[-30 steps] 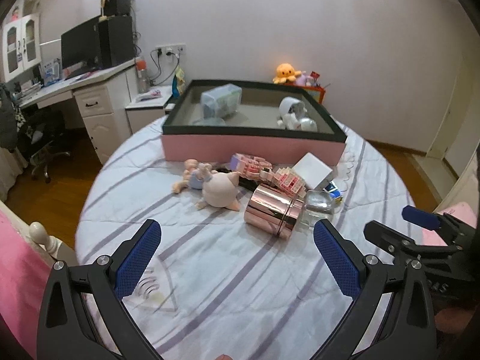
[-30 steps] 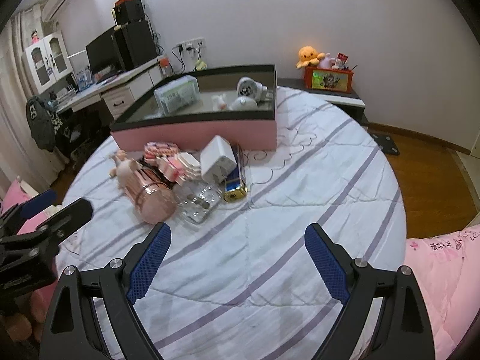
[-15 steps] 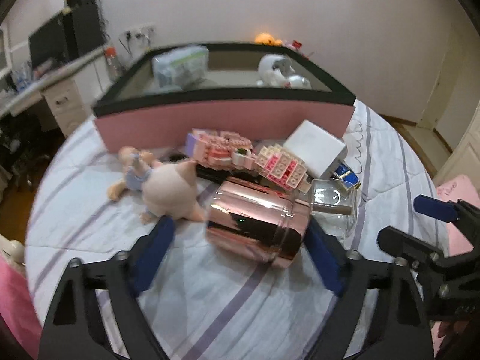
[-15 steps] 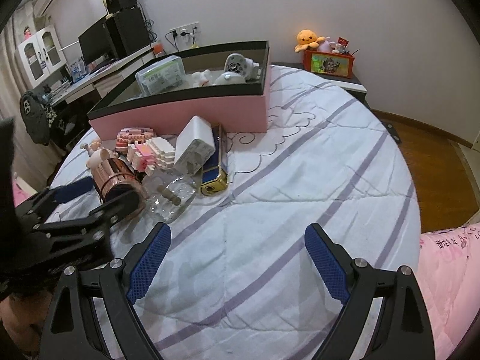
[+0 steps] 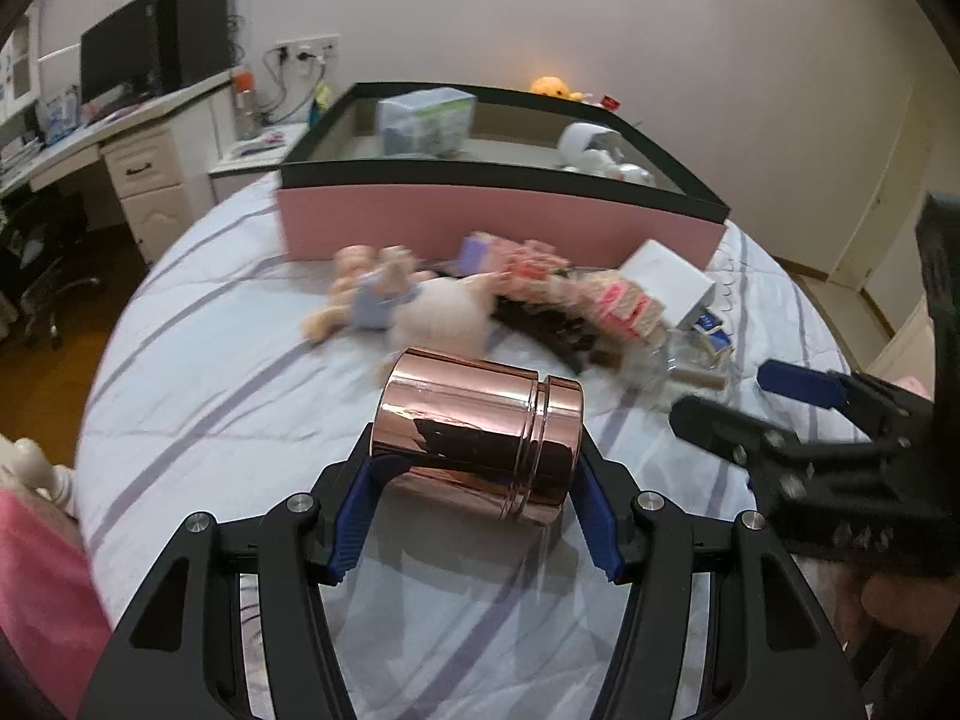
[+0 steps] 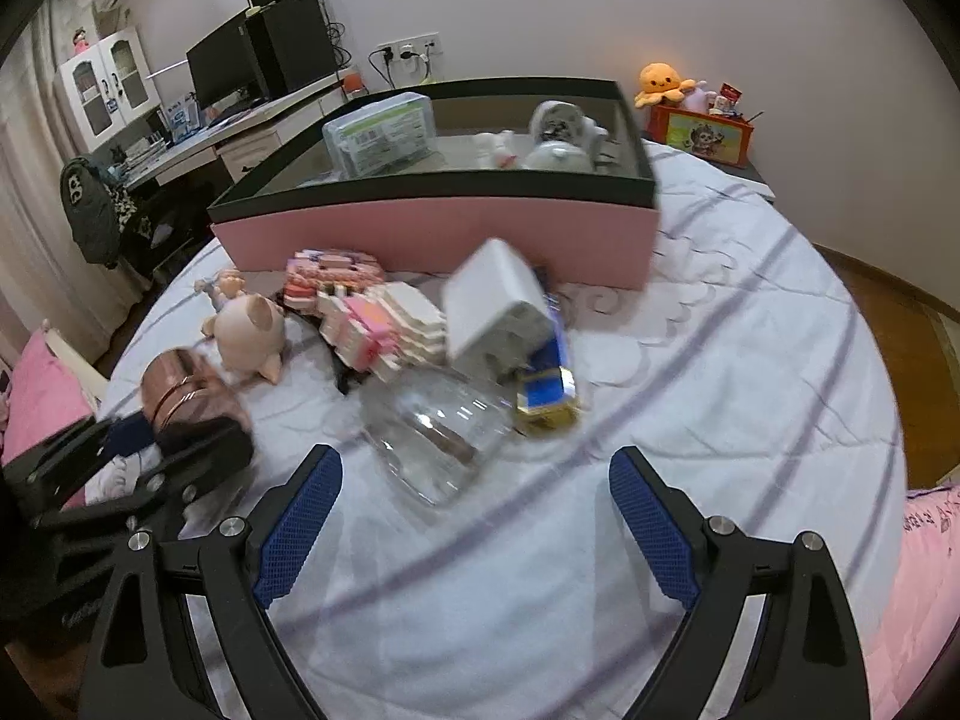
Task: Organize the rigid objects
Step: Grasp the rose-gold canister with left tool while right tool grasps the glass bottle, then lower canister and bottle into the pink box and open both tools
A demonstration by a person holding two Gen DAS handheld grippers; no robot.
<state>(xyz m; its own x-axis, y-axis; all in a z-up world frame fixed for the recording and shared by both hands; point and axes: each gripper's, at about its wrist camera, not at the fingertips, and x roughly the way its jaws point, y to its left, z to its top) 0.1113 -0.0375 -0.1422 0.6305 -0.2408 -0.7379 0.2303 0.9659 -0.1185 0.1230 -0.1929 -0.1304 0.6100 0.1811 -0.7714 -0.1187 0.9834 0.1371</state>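
A rose-gold metal canister [image 5: 474, 420] lies on its side between the blue pads of my left gripper [image 5: 474, 462]. The jaws are closing, and the pads touch both of its ends. In the right wrist view the same canister [image 6: 180, 396] sits at the left in that gripper [image 6: 174, 462]. My right gripper [image 6: 474, 516] stands open just short of a clear glass jar [image 6: 438, 432], with nothing between its fingers. Behind the jar lie a white box [image 6: 498, 306], a pink brick model [image 6: 384, 324], a pig toy [image 6: 249, 330] and a blue-and-gold box [image 6: 549, 384].
A big pink box with a black rim [image 6: 432, 228] stands at the back of the striped round bed and holds a clear plastic case [image 6: 384, 132] and white toys. A desk with a monitor [image 6: 228, 66] is far left. Pink bedding [image 6: 924, 570] lies at the right.
My left gripper came down over the canister and its jaws narrowed onto its ends. My right gripper moved forward toward the glass jar and stayed open.
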